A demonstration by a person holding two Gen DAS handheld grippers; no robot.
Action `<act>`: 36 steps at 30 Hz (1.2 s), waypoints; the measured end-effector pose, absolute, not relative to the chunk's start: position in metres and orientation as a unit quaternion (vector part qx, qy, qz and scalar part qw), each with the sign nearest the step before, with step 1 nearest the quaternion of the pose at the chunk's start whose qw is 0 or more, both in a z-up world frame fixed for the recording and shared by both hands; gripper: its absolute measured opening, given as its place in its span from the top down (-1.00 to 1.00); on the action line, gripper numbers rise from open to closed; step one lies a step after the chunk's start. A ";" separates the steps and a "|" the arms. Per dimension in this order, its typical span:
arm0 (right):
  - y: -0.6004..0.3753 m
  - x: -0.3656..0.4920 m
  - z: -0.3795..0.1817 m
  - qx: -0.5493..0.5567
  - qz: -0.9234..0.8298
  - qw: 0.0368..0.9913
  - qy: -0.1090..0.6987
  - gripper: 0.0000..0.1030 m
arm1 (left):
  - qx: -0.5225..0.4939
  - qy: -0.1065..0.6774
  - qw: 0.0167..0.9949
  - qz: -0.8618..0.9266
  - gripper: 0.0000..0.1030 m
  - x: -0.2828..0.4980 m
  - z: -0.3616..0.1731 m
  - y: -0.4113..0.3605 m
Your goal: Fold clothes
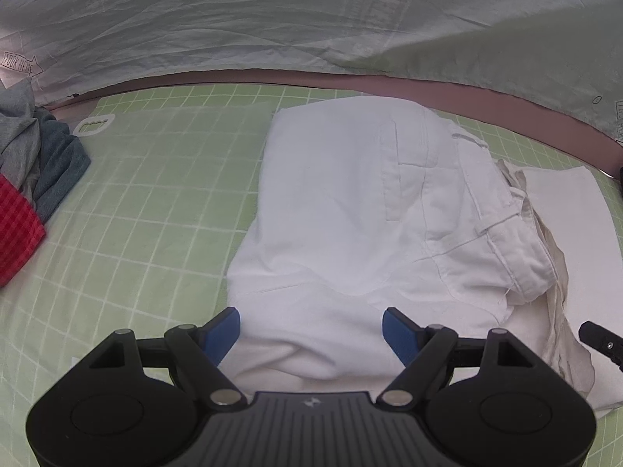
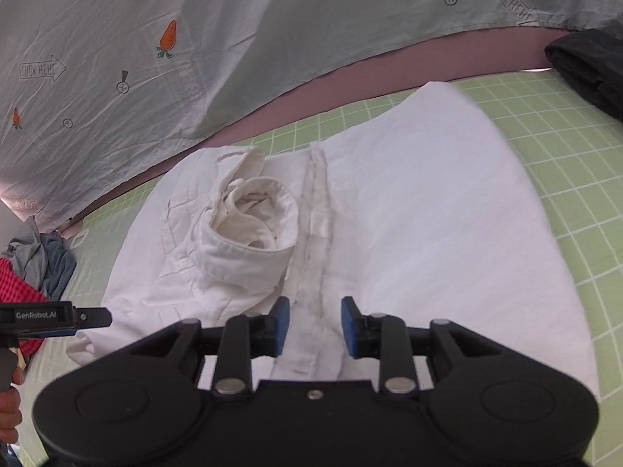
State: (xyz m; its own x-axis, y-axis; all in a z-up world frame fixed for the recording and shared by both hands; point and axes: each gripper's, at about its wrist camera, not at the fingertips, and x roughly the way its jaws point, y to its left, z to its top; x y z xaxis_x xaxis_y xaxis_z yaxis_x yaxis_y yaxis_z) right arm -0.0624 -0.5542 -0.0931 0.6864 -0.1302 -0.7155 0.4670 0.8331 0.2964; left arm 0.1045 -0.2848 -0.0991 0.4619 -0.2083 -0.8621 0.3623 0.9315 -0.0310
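A pair of white trousers lies partly folded on a green grid mat. In the right wrist view the same trousers show a rumpled waistband and a long seam running toward me. My left gripper is open, its blue pads just above the near edge of the cloth. My right gripper is open over the seam, with nothing between the pads. The left gripper's side shows at the left edge of the right wrist view.
A pile of grey, blue and red checked clothes lies at the mat's left. A pale printed sheet hangs behind. A dark garment sits at the far right. Bare mat lies right of the trousers.
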 end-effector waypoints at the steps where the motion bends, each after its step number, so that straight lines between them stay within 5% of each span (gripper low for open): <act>1: -0.561 -0.065 -0.090 0.220 -0.190 0.889 0.353 -0.14 | 0.078 0.491 0.852 -0.165 -0.57 0.107 -0.099 -0.281; 5: -0.595 -0.072 -0.092 0.174 -0.260 0.880 0.358 -0.39 | 0.056 0.505 0.846 -0.163 -0.57 0.122 -0.107 -0.268; 22: -0.652 -0.096 -0.126 0.225 -0.322 0.830 0.396 -0.45 | -0.030 0.577 0.783 -0.230 -0.58 0.194 -0.158 -0.270; 25: -0.652 -0.096 -0.126 0.226 -0.326 0.829 0.395 -0.45 | -0.026 0.558 0.789 -0.258 -0.16 0.191 -0.148 -0.276; 27: -0.653 -0.096 -0.126 0.230 -0.331 0.827 0.392 -0.46 | -0.024 0.542 0.796 -0.268 0.52 0.186 -0.137 -0.278; 29: -0.655 -0.098 -0.127 0.237 -0.336 0.825 0.388 -0.46 | -0.022 0.527 0.803 -0.278 0.81 0.181 -0.126 -0.280; 36: -0.658 -0.106 -0.127 0.254 -0.340 0.824 0.375 -0.46 | 0.002 0.433 0.827 -0.358 0.89 0.131 -0.056 -0.327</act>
State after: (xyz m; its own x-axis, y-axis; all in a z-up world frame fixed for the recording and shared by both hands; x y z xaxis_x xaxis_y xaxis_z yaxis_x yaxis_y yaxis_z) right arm -0.1060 -0.6580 -0.1274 0.4880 -0.3691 -0.7909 0.7508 0.6397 0.1647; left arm 0.1314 -0.3265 -0.0559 0.3691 -0.5906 -0.7176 0.5936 0.7439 -0.3069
